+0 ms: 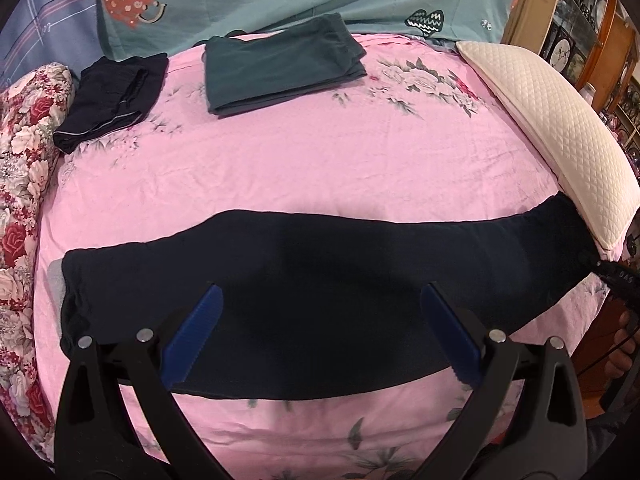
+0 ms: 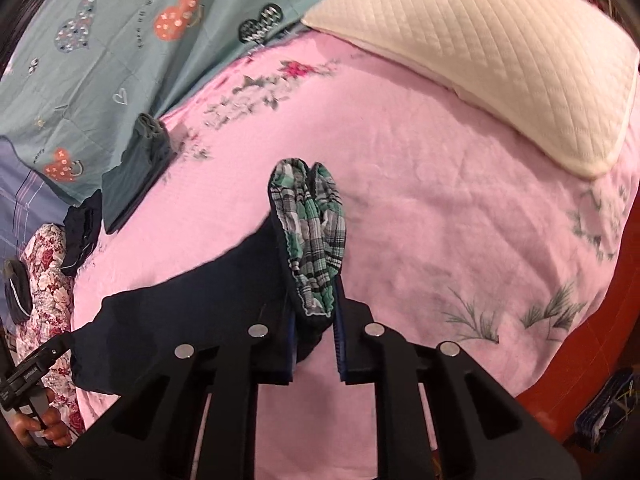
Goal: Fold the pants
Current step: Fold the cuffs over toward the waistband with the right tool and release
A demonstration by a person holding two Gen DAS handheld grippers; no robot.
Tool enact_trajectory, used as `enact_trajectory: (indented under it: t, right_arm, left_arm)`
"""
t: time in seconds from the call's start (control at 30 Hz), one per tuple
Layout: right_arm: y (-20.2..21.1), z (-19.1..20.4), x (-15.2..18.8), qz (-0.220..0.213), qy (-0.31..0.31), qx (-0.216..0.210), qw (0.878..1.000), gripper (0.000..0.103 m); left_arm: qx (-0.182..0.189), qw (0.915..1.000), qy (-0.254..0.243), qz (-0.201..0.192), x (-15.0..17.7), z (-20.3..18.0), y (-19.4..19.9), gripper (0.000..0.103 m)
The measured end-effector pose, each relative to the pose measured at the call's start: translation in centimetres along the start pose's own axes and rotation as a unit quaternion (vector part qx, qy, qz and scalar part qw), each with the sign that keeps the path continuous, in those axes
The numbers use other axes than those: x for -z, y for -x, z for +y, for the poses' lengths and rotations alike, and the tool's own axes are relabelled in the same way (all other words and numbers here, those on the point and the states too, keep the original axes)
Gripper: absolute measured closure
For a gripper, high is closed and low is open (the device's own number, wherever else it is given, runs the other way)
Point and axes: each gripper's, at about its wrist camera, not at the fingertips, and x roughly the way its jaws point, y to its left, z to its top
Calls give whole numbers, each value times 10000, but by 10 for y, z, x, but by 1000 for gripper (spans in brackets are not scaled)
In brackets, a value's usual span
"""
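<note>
Fingers of the left gripper (image 1: pixel 320 336) stand wide apart above the dark pants (image 1: pixel 312 288), gripping nothing. Those pants lie flat across the lower centre of the pink bedsheet (image 1: pixel 300 168). Right gripper (image 2: pixel 314 344), lower centre of its view, is clamped on the plaid-lined waistband (image 2: pixel 312 240), lifting it.

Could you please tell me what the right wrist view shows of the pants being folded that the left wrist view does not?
Only the right wrist view shows the right gripper shut on one end of the dark pants, where the green plaid lining is exposed.

Only the left wrist view shows the left gripper open above the pants, which lie stretched across the pink bedspread.

Both show the white quilted pillow, the folded green pants and the folded black pants.
</note>
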Motion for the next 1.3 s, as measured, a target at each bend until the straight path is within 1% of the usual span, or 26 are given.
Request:
enact_trajectory:
  t: [0.07,0.17,0.23,0.3,0.37,0.4,0.43,0.53,0.6,0.67,0.77,0.83,0.87,0.93,0.97,1.0,1.07,1.13,1.17,1.2,1.23,1.3]
  right_arm:
    - [12,28,-5,-195,341,-55,9992,88]
    - [21,75,-8,-387,803,-213,9958,88]
    - [20,115,-4,-481,1174,-441,9909,88]
    - [14,146,5,-501,1549,-559,9851,88]
    - [-2,186,23,-395,2049,-669,9757,88]
    - [-8,199,31,-340,2223,-714,9718,88]
    - [-21,216,44,-222,2489,-764,9652,88]
    - [-63,248,91,295,3203,-615,9449,88]
    - [-79,260,114,589,3497,-588,9332,88]
    - [-77,267,129,554,3768,-548,9230,88]
    - [-68,274,129,516,3827,-642,9202,88]
    - [-67,279,132,453,3955,-598,9154,88]
    - [-73,281,134,547,3994,-561,9134,88]
    - [-92,287,147,955,4185,-456,9020,81]
    - [-96,288,154,1001,4331,-440,8947,72]
    - [-92,292,158,935,4489,-488,8874,63]
    - [-80,299,157,989,4610,-695,8791,62]
    - [-59,298,142,981,4380,-1235,8850,62]
    - [-51,295,133,963,4178,-1485,8911,62]
    - [-43,288,118,909,3823,-1733,9031,62]
    - [-41,282,108,871,3540,-1831,9130,62]
    - [-46,265,81,907,2766,-2028,9350,62]
  left_arm:
    - [-50,9999,84,-52,2,13,4,2]
    - [-166,9989,414,-119,6,47,11,2]
    - [-228,9974,670,-131,11,69,14,2]
    - [-274,9950,948,-137,17,92,18,2]
    - [-325,9925,1170,-148,24,111,22,2]
    - [-367,9910,1279,-149,29,123,24,2]
    - [-405,9900,1340,-143,33,131,25,2]
    - [-514,9871,1514,-112,45,155,30,2]
    - [-543,9854,1610,-93,52,166,33,2]
    - [-576,9846,1646,-102,56,173,36,2]
    - [-616,9832,1716,-89,62,183,36,2]
    - [-591,9826,1760,-39,63,185,34,2]
    - [-575,9827,1760,-18,64,185,33,2]
    - [-529,9840,1703,-38,63,182,32,2]
    - [-512,9845,1675,-39,64,180,32,2]
    - [-481,9856,1623,-39,63,177,31,2]
    - [-458,9866,1566,-28,60,175,29,2]
    - [-441,9867,1565,-55,58,175,30,2]
    - [-437,9861,1598,-78,57,175,30,2]
    - [-420,9858,1626,-78,57,176,29,2]
    - [-405,9854,1654,-73,57,176,28,2]
    - [-398,9846,1701,-68,57,176,27,2]
